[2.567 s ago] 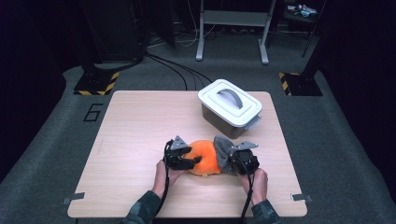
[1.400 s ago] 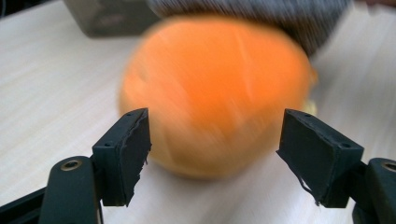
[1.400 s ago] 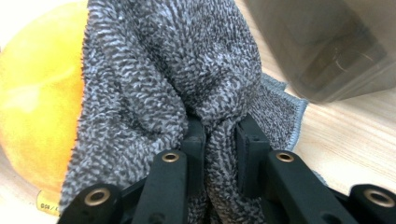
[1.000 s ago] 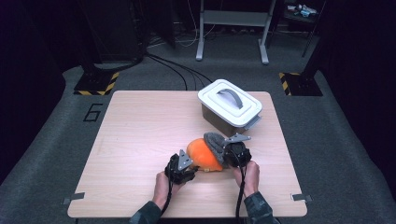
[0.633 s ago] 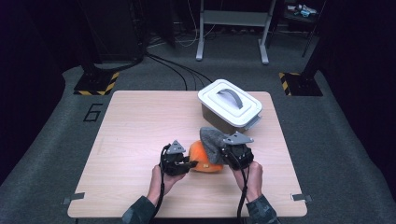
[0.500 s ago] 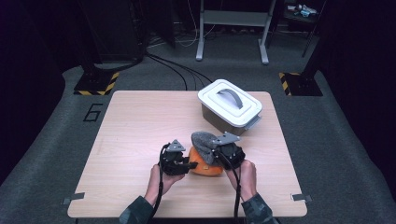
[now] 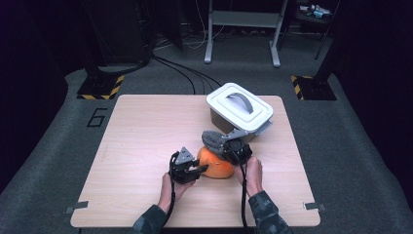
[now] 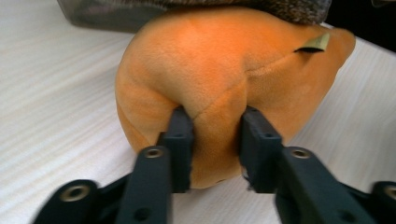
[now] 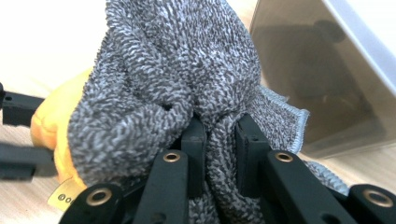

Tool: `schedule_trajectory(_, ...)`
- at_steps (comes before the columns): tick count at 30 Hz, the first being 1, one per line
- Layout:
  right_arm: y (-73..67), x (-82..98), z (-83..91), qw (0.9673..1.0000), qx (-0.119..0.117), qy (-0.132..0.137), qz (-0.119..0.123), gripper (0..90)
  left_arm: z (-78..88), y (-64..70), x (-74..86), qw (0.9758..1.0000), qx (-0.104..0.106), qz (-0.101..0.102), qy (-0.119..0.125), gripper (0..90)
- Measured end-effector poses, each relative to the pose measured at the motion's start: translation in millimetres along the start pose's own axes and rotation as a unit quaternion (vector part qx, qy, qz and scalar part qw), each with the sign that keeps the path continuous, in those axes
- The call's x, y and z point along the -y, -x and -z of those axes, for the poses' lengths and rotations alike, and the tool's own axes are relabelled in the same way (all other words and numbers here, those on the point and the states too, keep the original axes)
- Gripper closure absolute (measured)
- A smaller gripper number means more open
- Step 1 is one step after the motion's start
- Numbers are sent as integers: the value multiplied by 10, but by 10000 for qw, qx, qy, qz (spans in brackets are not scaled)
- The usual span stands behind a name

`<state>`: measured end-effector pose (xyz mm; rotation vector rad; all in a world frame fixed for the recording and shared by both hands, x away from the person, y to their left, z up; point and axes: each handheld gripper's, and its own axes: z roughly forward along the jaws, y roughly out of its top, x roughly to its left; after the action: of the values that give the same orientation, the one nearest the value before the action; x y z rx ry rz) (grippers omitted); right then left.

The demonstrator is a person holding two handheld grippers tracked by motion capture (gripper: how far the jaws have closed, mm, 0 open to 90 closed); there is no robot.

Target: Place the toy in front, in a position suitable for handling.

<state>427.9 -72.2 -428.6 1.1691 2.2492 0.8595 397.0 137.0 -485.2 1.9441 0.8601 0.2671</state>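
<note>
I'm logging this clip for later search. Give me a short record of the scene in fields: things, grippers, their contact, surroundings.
surface: wooden table
main thing: orange plush toy, lying on the table
cover: grey knitted cloth, draped over the toy's top
left gripper: jaws have just been closing, pads pinch a fold of the toy
right gripper: shut on a bunch of the cloth
behind: lidded container with white lid, handle on top

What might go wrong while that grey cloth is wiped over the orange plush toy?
The left gripper pinches only a fold of the orange plush toy, and its jaws have just been closing; the toy may slip free. The grey knitted cloth, bunched in the right gripper, may snag the lidded grey box close by.
</note>
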Motion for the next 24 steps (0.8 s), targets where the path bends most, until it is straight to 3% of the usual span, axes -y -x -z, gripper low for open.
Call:
schedule_trajectory(3, 11, -55, 141, 9999, 12, 115, -23, 768, 62, 4, -84, 9998, -27, 152, -105, 735)
schedule_trajectory(6, -22, -134, 435, 9989, -33, 447, 111, 768, 149, 36, -190, 9995, -33, 276, -161, 741)
schedule_trajectory(8, -129, -174, 603, 9981, -96, 559, 259, 768, 175, 72, -241, 9992, -46, 292, -268, 740)
schedule_trajectory(9, -177, -180, 617, 9982, -139, 493, 314, 768, 177, 95, -252, 9989, -65, 355, -298, 740)
schedule_trajectory(10, -240, -179, 613, 9983, -167, 352, 434, 767, 179, 98, -257, 9988, -105, 352, -320, 739)
schedule_trajectory(11, -348, -145, 485, 9975, -157, 45, 684, 767, 176, 96, -258, 9986, -111, 386, -341, 737)
schedule_trajectory(13, -363, -113, 387, 9967, -80, -67, 810, 769, 166, 65, -241, 9982, -115, 448, -378, 737)
schedule_trajectory(16, -273, -30, 276, 9977, -69, -89, 665, 770, 163, 16, -204, 9982, -42, 498, -327, 739)
schedule_trajectory(21, -11, 64, 325, 9990, 107, -273, 329, 768, 157, -7, -176, 9986, -57, 452, -281, 729)
schedule_trajectory(22, -11, 64, 325, 9990, 107, -273, 329, 768, 153, -12, -166, 9988, -13, 444, -209, 729)
schedule_trajectory(24, 34, 108, 273, 9993, 69, -279, 239, 769, 151, -10, -157, 9994, 87, 312, -121, 640)
